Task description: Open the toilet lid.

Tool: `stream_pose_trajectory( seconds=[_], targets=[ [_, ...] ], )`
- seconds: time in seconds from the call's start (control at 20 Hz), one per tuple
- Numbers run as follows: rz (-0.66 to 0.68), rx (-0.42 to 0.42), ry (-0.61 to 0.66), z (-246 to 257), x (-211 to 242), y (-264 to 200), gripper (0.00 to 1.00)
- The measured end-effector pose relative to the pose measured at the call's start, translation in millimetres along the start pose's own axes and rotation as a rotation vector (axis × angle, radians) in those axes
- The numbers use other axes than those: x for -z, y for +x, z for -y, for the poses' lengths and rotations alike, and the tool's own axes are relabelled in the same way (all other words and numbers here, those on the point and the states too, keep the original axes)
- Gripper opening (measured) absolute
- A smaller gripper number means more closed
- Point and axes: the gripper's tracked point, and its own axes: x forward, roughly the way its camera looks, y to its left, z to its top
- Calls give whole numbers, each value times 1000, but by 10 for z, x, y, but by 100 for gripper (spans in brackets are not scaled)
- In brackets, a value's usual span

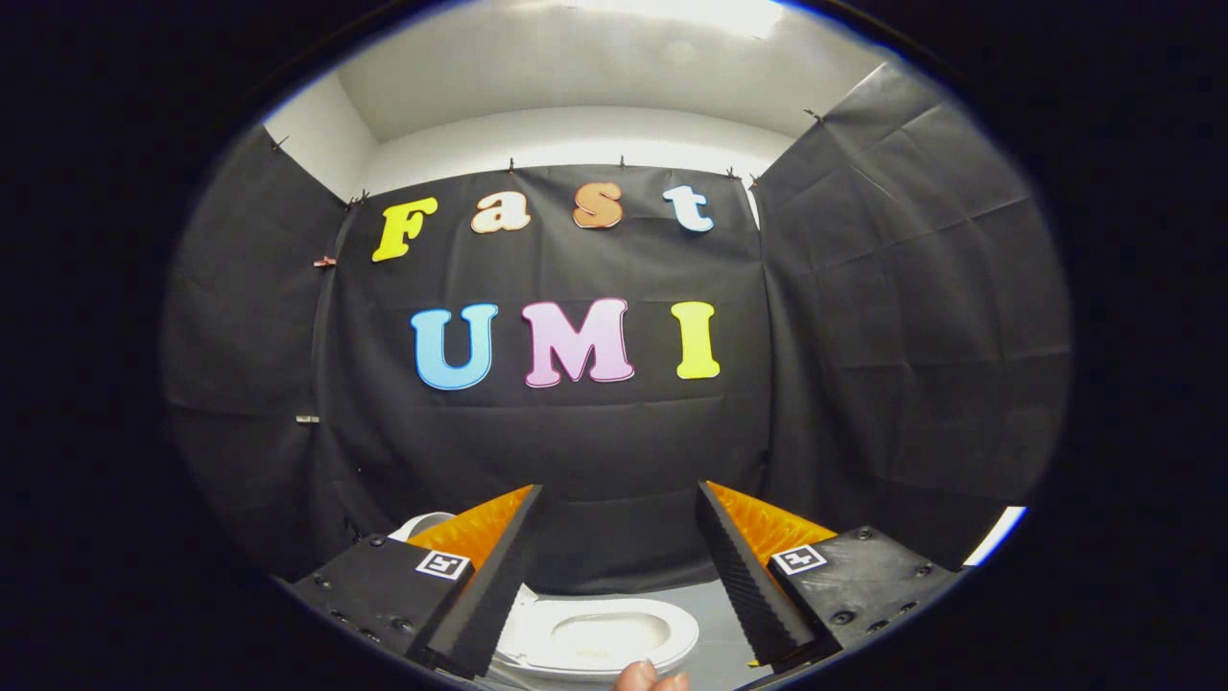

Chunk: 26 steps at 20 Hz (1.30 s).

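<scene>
Claw (619,576) sits wide open with nothing in it, aimed at the booth wall. Down between its fingers is the toilet (600,638), bowl showing, so I'd guess the lid's already up. Next it probably just backs away.

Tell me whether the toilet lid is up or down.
Up, it seems: the toilet shows its bare seat ring and bowl between the open gripper fingers. The lid itself I cannot make out.
</scene>
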Motion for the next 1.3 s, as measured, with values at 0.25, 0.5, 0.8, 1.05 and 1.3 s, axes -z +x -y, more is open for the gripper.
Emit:
stream_pose_trajectory(
  seconds=[0.25, 0.5, 0.8, 1.05, 1.3],
  targets=[
    [2, 1, -19, -17, 4, 5, 99],
    [-8, -1, -34, -46, 77, -2, 98],
    [-10, 4, -36, -38, 91, -7, 98],
    [-16, 0, -37, -58, 105, -14, 99],
    [-15, -2, -34, -66, 111, -14, 99]
  ],
)
